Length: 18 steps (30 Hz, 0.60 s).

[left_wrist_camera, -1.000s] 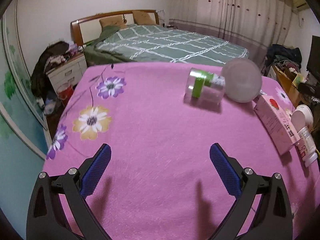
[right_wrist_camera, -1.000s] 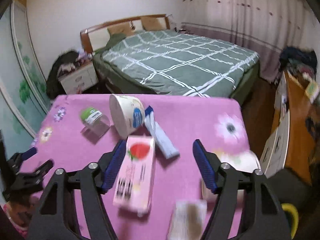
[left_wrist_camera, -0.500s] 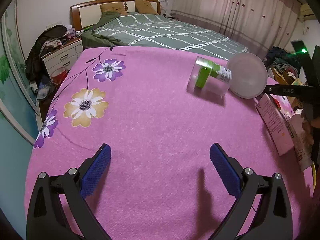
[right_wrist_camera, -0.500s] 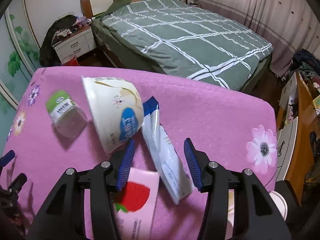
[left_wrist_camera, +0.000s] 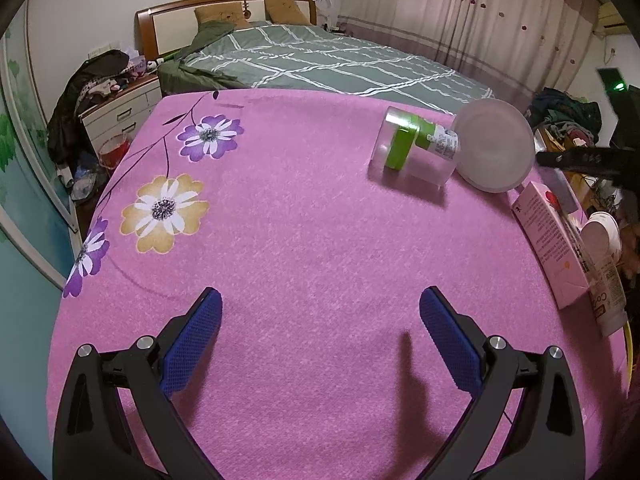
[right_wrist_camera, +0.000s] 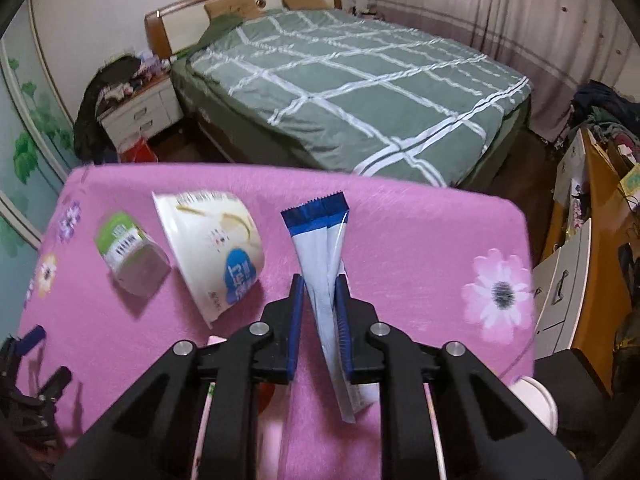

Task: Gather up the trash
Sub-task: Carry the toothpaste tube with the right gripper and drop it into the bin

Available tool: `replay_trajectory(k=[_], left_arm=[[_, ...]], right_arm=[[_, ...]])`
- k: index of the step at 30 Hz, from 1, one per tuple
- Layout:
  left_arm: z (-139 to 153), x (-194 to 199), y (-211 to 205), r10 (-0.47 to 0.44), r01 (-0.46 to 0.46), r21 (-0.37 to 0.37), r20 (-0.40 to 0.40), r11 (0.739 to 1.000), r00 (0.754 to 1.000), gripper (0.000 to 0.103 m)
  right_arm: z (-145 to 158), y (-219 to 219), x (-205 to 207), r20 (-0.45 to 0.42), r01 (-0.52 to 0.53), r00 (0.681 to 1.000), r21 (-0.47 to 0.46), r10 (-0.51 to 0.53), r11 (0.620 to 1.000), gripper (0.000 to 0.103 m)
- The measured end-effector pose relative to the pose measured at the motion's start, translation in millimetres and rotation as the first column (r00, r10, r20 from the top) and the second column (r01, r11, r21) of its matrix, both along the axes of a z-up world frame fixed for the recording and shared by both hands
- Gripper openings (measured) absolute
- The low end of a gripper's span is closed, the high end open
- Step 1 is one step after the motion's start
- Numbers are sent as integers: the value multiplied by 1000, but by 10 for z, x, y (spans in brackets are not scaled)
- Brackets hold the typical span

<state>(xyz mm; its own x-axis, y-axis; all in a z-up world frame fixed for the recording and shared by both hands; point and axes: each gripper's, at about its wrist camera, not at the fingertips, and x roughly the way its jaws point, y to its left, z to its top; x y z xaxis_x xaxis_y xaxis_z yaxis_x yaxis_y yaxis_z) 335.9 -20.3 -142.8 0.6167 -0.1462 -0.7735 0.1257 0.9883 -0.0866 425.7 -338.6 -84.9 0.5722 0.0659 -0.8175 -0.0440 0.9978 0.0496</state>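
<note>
On the pink flowered tablecloth point(left_wrist_camera: 304, 240), nearest the left camera, the left gripper point(left_wrist_camera: 320, 300) hovers with its blue pads spread wide, nothing between them. Beyond it lie a clear jar with a green label point(left_wrist_camera: 416, 150), the round bowl point(left_wrist_camera: 496, 146) beside it, and at the right edge a pink strawberry carton point(left_wrist_camera: 552, 236) printed with small text too fine to read. In the right view, the right gripper point(right_wrist_camera: 318, 288) is clamped on a blue-and-white sachet point(right_wrist_camera: 320, 240) — half a second ago its pads stood apart around the sachet. To its left the paper bowl point(right_wrist_camera: 212, 248) shows a blue patch with Chinese characters; the jar carries a barcode. The green checked bed point(right_wrist_camera: 360, 88) lies behind.
</note>
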Motion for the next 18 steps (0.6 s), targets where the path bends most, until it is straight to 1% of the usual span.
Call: replay_trajectory(k=[2, 6, 8, 10, 13, 16, 18], left_arm=[[8, -10, -13, -2, 2, 4, 5, 1000, 1000, 97], [29, -33, -20, -1, 1, 6, 18, 1000, 1000, 97], [35, -42, -28, 0, -1, 9, 22, 1000, 1000, 97], [44, -48, -18, 1, -1, 9, 24, 1000, 1000, 97], [50, -55, -17, 4, -4, 10, 26, 1000, 1000, 97], [57, -66, -17, 6, -7, 13, 30, 1000, 1000, 97], [62, -80, -29, 4, -5, 18, 34, 1000, 999, 97]], right_arm=[[170, -47, -142, 39, 5, 999, 29, -6, 1000, 15], [487, -128, -461, 114, 8, 993, 49, -14, 999, 15], [610, -170, -685, 146, 5, 989, 60, -14, 998, 15], [696, -281, -1032, 179, 16, 983, 71, -28, 997, 15], [681, -501, -1449, 193, 68, 978, 89, -84, 994, 15], [559, -829, -1837, 183, 162, 967, 107, -179, 981, 15], [439, -1053, -2087, 169, 237, 952, 114, -254, 965, 15]])
